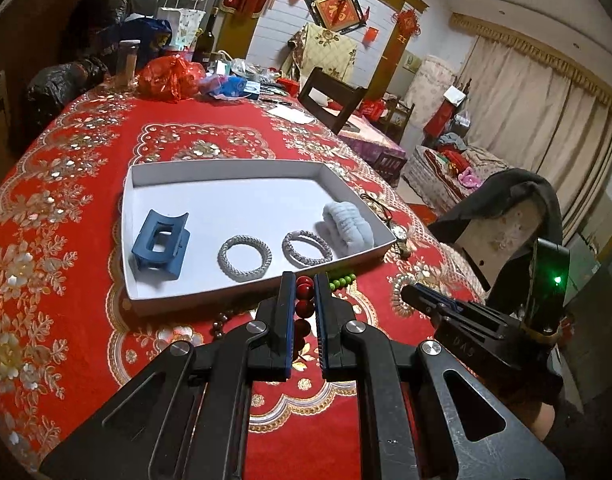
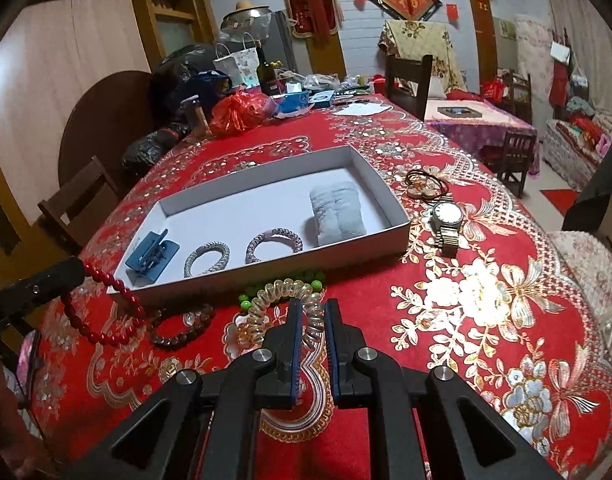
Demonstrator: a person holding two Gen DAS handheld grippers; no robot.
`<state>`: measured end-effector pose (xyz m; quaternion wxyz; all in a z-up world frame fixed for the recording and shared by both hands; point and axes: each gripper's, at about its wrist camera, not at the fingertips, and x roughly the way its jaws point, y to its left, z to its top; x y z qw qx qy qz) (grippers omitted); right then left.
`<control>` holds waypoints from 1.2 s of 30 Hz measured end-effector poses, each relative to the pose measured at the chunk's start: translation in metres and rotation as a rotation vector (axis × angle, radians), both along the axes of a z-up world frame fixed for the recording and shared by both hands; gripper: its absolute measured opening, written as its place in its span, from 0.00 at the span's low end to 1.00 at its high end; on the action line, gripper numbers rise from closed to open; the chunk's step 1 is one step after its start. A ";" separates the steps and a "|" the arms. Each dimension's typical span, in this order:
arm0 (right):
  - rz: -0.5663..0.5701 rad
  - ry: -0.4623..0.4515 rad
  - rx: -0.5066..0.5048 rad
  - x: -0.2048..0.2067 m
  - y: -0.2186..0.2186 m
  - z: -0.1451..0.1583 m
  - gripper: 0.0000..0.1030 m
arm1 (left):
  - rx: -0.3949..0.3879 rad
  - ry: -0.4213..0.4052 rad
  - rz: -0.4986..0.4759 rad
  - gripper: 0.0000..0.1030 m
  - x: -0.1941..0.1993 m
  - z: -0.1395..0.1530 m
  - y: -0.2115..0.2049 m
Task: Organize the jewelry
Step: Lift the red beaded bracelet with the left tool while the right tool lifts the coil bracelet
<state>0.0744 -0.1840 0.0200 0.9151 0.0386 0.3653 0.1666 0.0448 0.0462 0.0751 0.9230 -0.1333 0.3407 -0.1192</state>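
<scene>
A white shallow box (image 1: 153, 298) (image 2: 402, 232) on the red tablecloth holds a blue hair claw (image 1: 159, 246) (image 2: 151, 256), two silver braided bracelets (image 1: 245, 258) (image 1: 307, 248) (image 2: 207, 258) (image 2: 273, 244) and a pale blue scrunchie (image 1: 348, 226) (image 2: 338, 212). My left gripper (image 1: 304, 286) is shut on a red bead bracelet (image 1: 304, 300) (image 2: 105, 308), held above the cloth by the box's near edge. My right gripper (image 2: 310, 312) is shut on a clear spiral hair tie (image 2: 273, 300). A brown bead bracelet (image 2: 181, 330) and green beads (image 2: 281, 284) (image 1: 340, 280) lie beside it.
A metal wristwatch (image 2: 448, 220) (image 1: 400, 236) and dark hair ties with a charm (image 2: 426, 186) lie right of the box. Bags, a bottle (image 2: 267, 70) and clutter fill the table's far end. Wooden chairs (image 2: 408, 80) (image 1: 332, 98) stand around the table.
</scene>
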 end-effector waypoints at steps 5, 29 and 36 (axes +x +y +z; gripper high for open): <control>0.001 0.008 -0.040 -0.005 0.011 0.002 0.09 | 0.010 0.002 -0.006 0.07 -0.009 -0.002 -0.004; 0.027 -0.055 -0.065 -0.013 0.022 0.007 0.09 | 0.023 0.014 0.000 0.08 -0.020 -0.002 -0.020; -0.014 -0.023 -0.099 -0.026 0.019 0.026 0.09 | 0.010 0.006 -0.041 0.07 -0.021 -0.003 -0.024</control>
